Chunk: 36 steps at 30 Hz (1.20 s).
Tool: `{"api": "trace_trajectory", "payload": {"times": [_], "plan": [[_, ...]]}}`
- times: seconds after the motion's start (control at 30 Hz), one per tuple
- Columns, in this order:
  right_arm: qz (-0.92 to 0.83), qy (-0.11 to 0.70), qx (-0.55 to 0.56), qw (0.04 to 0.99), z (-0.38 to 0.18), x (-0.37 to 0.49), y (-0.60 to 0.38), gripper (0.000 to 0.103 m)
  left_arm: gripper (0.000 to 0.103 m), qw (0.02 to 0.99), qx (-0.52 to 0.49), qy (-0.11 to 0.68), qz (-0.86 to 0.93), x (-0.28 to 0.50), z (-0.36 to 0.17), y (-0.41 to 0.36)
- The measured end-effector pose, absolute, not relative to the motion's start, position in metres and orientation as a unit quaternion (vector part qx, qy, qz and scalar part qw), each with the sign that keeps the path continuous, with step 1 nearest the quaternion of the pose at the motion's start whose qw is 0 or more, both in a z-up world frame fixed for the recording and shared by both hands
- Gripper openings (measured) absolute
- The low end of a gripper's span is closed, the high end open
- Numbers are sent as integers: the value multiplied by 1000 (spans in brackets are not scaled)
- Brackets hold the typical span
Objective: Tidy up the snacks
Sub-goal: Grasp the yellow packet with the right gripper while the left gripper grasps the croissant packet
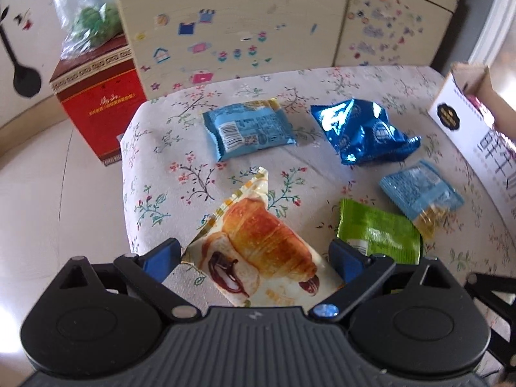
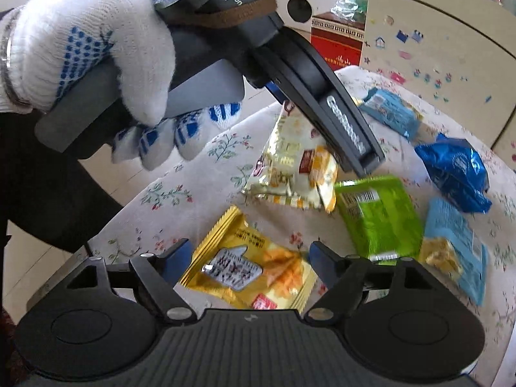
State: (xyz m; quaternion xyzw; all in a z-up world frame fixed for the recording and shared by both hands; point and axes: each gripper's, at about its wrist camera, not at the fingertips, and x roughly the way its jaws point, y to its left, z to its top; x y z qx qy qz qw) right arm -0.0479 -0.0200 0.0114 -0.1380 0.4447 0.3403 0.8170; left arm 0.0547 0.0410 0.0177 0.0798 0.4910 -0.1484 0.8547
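In the left wrist view my left gripper (image 1: 254, 254) is shut on a croissant packet (image 1: 258, 242), and both pads touch its edges. The right wrist view shows that packet (image 2: 290, 164) tilted up off the cloth under a left finger (image 2: 348, 129). My right gripper (image 2: 250, 254) is open, with a yellow snack packet (image 2: 245, 267) lying flat on the table between its fingers. A green packet (image 2: 380, 213) lies just right of it. Farther back are a dark blue foil bag (image 1: 361, 132) and two light blue packets (image 1: 248, 130) (image 1: 419, 190).
The table wears a floral cloth (image 1: 167, 148). A white carton (image 1: 458, 119) stands open at its right edge. Beyond the left edge a red box (image 1: 100, 109) sits on the floor. A stickered cabinet (image 1: 242, 25) is behind. A gloved hand (image 2: 90, 51) holds the left gripper.
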Motion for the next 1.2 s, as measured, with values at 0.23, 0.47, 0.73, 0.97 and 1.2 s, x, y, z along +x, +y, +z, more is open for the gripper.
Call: {"api": "trace_trajectory", "payload": {"times": [0.23,0.47,0.73,0.97,1.2], "plan": [[345,465,-139,803,8,-44,-17,89,98,853,75,492,-158,55,19,41],[354,496,-168,775,9,-59,-26,89,98,846,51,506,-163,55,19,48],[370,439,-235,785,15,-76,-20,89,98,840,56,511,-171,53,18,41],[396,421,-301,758,12,-80,-17,89,97,834,57,519,-176,53,16,43],[403,405,-314,758,6,-75,-7,89,97,832,62,518,-188,51,15,38]]}}
